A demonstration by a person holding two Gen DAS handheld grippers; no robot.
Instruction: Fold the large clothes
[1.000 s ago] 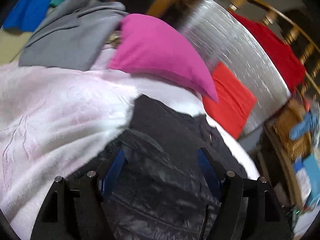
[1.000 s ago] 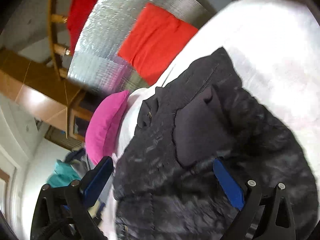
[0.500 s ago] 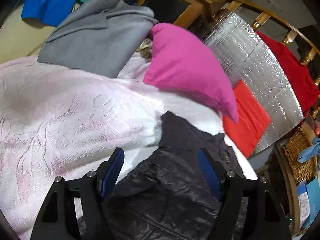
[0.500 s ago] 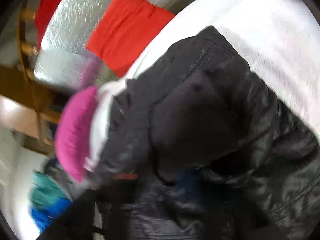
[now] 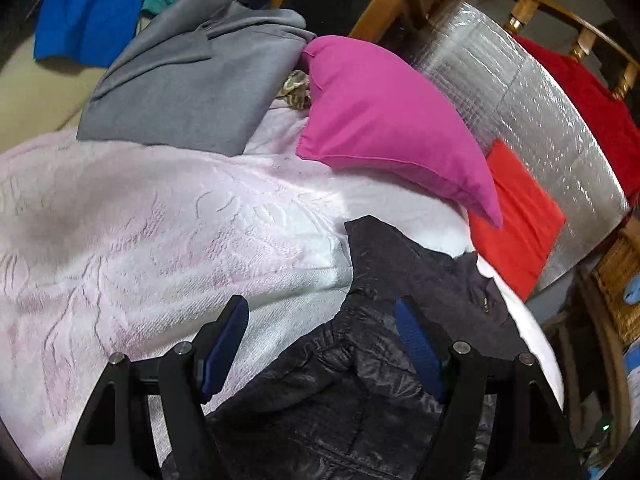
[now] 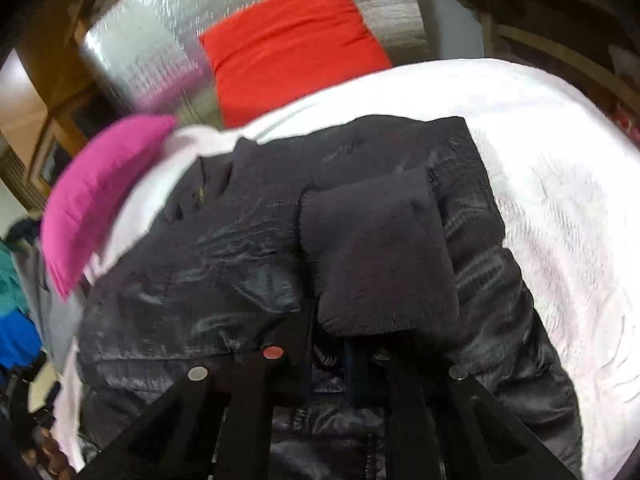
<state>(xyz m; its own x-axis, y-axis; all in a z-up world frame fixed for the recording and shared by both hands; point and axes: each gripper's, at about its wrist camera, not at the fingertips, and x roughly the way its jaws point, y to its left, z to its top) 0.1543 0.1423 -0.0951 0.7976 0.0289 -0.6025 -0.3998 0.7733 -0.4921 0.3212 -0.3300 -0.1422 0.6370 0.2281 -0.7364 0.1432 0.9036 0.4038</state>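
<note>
A shiny black padded jacket (image 5: 384, 376) lies crumpled on a pale pink bedspread (image 5: 140, 240). My left gripper (image 5: 322, 340) is open, its blue pads held just above the jacket's left edge, with nothing between them. In the right wrist view the jacket (image 6: 208, 264) fills the middle, with its ribbed knit cuff (image 6: 380, 256) lying on top. My right gripper (image 6: 328, 356) is shut on the jacket fabric just below that cuff; its fingertips are buried in the cloth.
A magenta pillow (image 5: 384, 120) and a folded grey garment (image 5: 192, 80) lie at the bed's far side, with blue and teal clothes (image 5: 88, 8) behind. A red cushion (image 6: 292, 40) leans on a silver foil panel (image 5: 532, 92). A wicker basket (image 5: 620, 276) stands at the right.
My right gripper was open over the jacket and has closed on its fabric by the cuff. My left gripper has shifted left and back, so more bedspread shows.
</note>
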